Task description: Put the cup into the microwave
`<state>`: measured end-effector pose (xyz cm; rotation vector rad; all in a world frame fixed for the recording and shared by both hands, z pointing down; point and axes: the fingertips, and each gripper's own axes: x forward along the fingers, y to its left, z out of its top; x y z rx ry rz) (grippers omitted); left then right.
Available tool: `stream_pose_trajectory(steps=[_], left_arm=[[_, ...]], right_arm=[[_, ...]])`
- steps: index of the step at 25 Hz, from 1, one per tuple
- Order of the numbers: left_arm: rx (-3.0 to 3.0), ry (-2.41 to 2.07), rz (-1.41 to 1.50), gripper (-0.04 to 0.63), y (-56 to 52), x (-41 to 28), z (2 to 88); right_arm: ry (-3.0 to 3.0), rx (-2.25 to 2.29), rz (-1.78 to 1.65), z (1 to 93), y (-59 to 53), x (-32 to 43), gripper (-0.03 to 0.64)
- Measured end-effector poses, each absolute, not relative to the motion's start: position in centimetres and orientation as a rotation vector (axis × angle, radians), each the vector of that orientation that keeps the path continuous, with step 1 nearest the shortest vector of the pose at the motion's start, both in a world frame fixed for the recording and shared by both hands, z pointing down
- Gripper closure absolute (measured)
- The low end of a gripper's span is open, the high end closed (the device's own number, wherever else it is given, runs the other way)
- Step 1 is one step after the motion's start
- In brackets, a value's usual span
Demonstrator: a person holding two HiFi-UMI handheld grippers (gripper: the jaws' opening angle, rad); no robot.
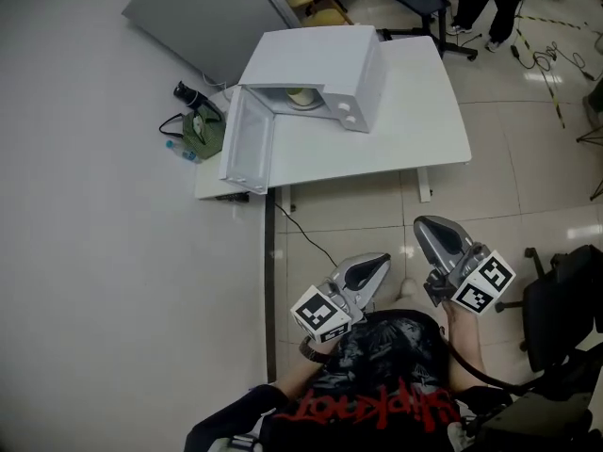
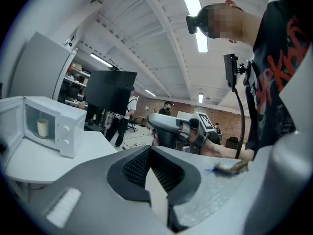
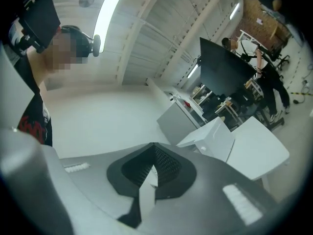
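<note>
The cup (image 1: pixel 301 96) sits inside the microwave (image 1: pixel 325 69), well ahead of both hand-held grippers and far out of their reach, so the placing itself looks done. The microwave's door (image 1: pixel 247 146) hangs wide open over the edge of the table (image 1: pixel 415 125). Closing it is not asked for by the task, so it is the only step that might be left.

The left hand-held gripper (image 1: pixel 375 264) and the right hand-held gripper (image 1: pixel 426 229) are both held close in front of the person's body, over the floor. On each, the jaws are pressed together with nothing between them — neither carries anything. From the left one's own view the cup (image 2: pixel 43 127) shows upright in the cavity, off to that gripper's left.
</note>
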<state>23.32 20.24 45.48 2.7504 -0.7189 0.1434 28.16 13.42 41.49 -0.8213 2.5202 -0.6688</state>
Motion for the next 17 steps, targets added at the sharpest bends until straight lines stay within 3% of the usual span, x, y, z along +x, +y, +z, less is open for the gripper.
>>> stream_pose_trajectory(steps=[9,17], left_arm=[[2.728,-0.736,0.186,0.595,20.9,26.3,46.0],[2.724,-0.704,0.184,0.595,21.8,23.4,45.8]], right_arm=[[2.412,-0.929,-0.642,40.7,13.8,34.6,0.617],[2.47,-0.755,-0.758,41.4,15.6,29.3,0.617]])
